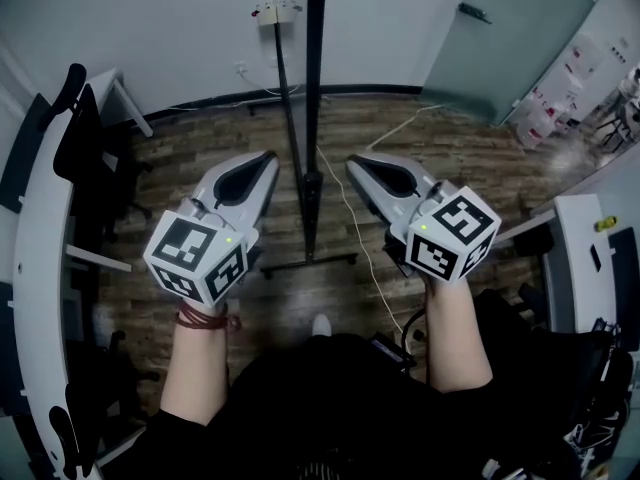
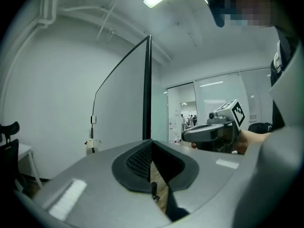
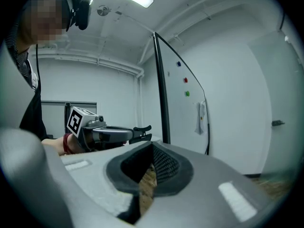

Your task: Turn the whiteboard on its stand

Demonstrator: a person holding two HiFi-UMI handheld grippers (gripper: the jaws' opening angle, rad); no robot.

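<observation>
The whiteboard stands edge-on straight ahead, a thin dark bar on a black floor stand. My left gripper is held level just left of that edge and my right gripper just right of it; neither touches it. Both have their jaws together with nothing between them. In the left gripper view the board's white face rises beyond my left gripper, and the right gripper shows across the edge. The right gripper view shows the board's other face, with small magnets, beyond my right gripper.
A white desk with black chairs runs along the left, and another desk with a chair stands at the right. A white cable trails over the wooden floor. A glass door is at the back right.
</observation>
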